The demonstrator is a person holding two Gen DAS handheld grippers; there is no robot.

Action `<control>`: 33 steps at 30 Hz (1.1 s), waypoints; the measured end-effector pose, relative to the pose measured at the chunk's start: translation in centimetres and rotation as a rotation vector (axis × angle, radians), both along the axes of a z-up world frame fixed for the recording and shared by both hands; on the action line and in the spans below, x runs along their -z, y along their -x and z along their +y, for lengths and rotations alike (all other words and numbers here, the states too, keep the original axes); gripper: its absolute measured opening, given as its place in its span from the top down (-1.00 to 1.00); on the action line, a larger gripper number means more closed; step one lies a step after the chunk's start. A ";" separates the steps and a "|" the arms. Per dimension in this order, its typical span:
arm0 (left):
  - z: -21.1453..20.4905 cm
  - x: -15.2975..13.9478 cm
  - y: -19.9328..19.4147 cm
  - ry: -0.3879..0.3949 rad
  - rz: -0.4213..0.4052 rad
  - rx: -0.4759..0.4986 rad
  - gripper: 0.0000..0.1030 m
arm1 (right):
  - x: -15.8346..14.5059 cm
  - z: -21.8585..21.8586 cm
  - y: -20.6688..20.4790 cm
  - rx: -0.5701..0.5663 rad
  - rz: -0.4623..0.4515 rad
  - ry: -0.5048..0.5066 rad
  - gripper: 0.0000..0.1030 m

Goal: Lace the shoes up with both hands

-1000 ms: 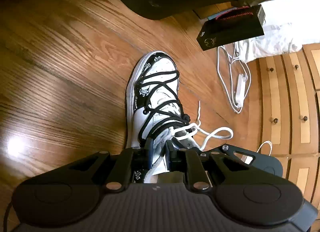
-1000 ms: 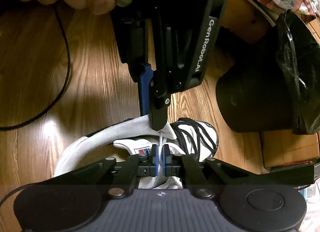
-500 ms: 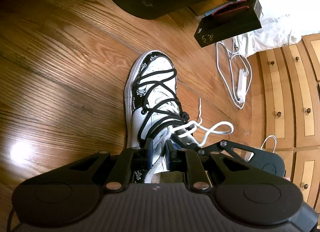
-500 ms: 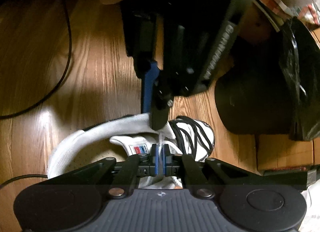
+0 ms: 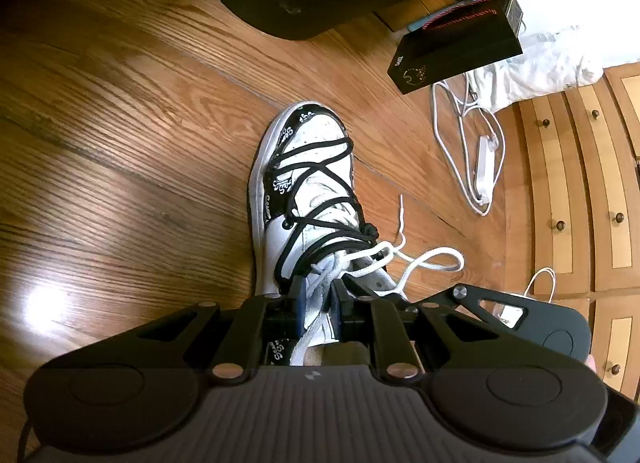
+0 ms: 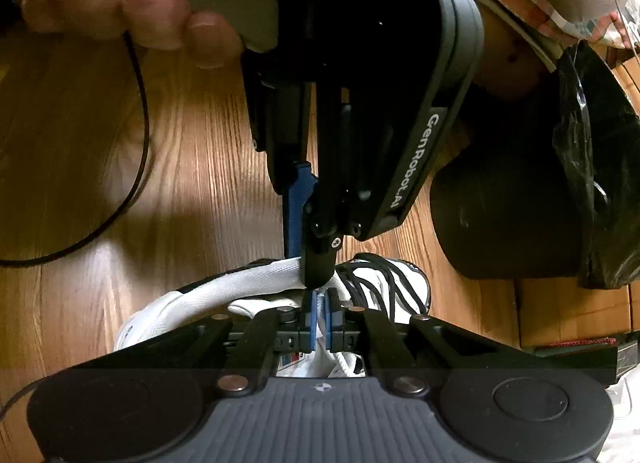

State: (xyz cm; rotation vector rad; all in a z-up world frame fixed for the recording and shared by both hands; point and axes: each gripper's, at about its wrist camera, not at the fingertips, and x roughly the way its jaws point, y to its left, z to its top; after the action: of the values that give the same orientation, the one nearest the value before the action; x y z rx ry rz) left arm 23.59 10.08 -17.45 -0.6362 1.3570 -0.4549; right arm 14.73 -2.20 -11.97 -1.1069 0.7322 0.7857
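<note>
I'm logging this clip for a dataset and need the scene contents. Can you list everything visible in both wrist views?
Sneaker: one, white with black trim, on the floor.
Black lace: one, criss-crossed over the sneaker.
White lace: one, looped beside the sneaker's collar.
Wooden floor: brown planks.
Black box: one, on the floor.
White cable: one, coiled by the drawers.
Wooden drawers: several, light brown, right edge.
Black bag: one, right side.
Black wire: one, on the floor.
Left gripper: black, shut on the sneaker's collar.
Right gripper: shut on white lace.
Hand: one, holding the left gripper.
</note>
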 end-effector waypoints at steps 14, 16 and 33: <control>-0.1 0.0 0.0 0.001 -0.001 0.002 0.70 | -1.1 -0.4 0.3 -0.043 -0.035 0.003 0.88; -0.1 -0.1 0.0 -0.001 -0.003 0.004 0.70 | -1.5 -0.6 0.3 -0.042 -0.029 0.000 0.88; -0.4 -0.2 0.1 -0.003 -0.006 0.003 0.70 | 0.7 -0.7 0.1 -0.078 -0.060 0.116 0.74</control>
State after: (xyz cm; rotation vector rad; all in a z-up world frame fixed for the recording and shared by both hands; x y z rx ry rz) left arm 23.49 9.71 -17.26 -0.6299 1.3527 -0.4564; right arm 14.62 -2.91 -12.67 -1.2645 0.6946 0.7805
